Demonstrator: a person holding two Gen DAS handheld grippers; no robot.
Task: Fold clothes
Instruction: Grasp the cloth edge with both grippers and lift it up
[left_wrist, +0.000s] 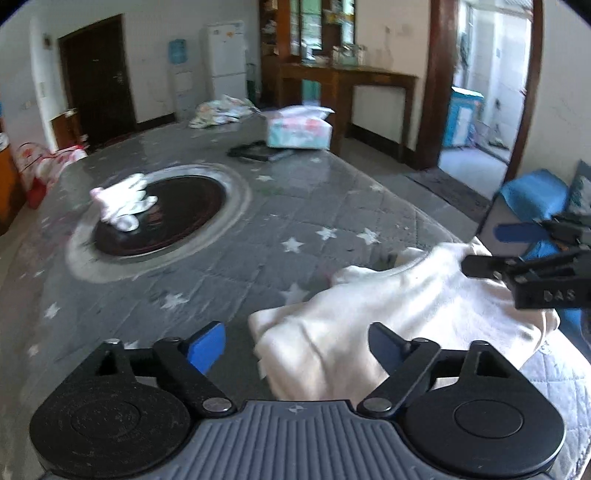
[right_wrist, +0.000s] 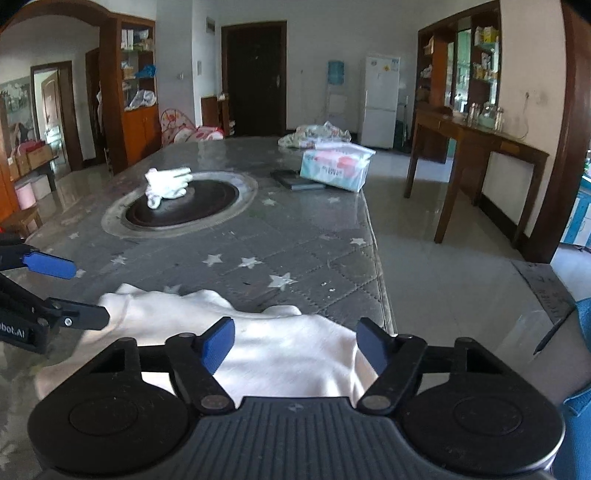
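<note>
White and rumpled, the garment (right_wrist: 258, 350) lies unfolded at the worktop's (right_wrist: 295, 236) near edge, both the left gripper (left_wrist: 297, 345) and right gripper (right_wrist: 295, 341) spread-jawed, holding nothing, so folding looks barely begun.

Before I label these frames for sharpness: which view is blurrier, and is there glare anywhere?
Left wrist view: motion-smeared, the white garment and small white cloth soft-edged. Right wrist view: sharper, star prints crisp; the table cover shines with window glare at its far end, the floor too. Both bend straight lines, fisheye.
</note>
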